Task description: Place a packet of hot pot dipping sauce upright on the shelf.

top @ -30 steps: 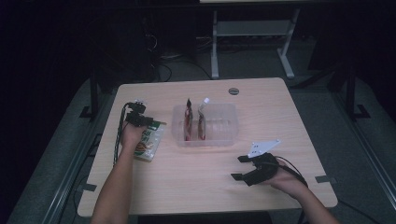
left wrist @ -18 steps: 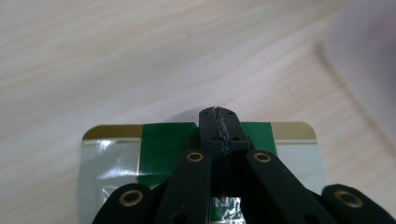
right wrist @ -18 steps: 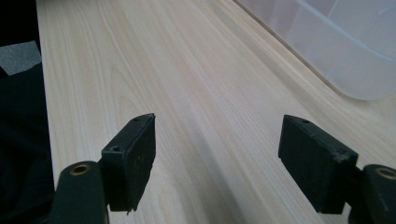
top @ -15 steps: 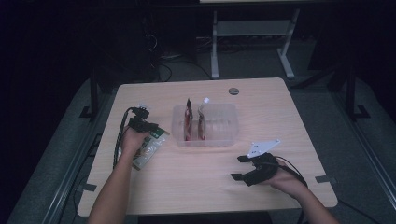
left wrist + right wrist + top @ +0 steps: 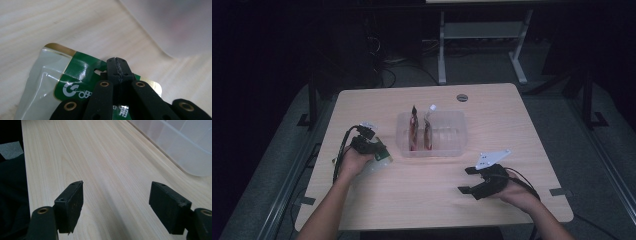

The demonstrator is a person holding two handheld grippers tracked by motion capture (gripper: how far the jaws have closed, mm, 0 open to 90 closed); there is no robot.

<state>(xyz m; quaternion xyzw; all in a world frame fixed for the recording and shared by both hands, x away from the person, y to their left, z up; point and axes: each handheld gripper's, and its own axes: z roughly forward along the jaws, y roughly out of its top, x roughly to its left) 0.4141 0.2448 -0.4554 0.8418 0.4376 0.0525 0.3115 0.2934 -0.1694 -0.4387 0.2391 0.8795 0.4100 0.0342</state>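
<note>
Since a second ago, the left gripper (image 5: 374,150) has carried the green packet (image 5: 381,159) across the table (image 5: 512,115), closer to the clear plastic bin (image 5: 447,137); the packet now sits just beside the bin's near left corner, apart from its wall. In the left gripper view the two black jaws are pressed fully together on the packet's green top edge (image 5: 82,75), right by its hang hole, with a clear, pale body trailing off to the lower left. Whether the packet rests on the wood or hangs just above it cannot be told.

Inside the bin, two reddish-brown packets (image 5: 419,132) stand upright against its left side, tops poking above the rim; the rest of the bin looks bare. Their print is too small to read.

On the far side of the bin, nearer the person, the right gripper (image 5: 472,182) has stayed where it was, resting low over the table with its jaws wide apart and nothing between them; in the right gripper view only bare wood lies between the pads (image 5: 72,206), and the bin's corner (image 5: 190,152) shows at upper right, cut off by the frame.
</note>
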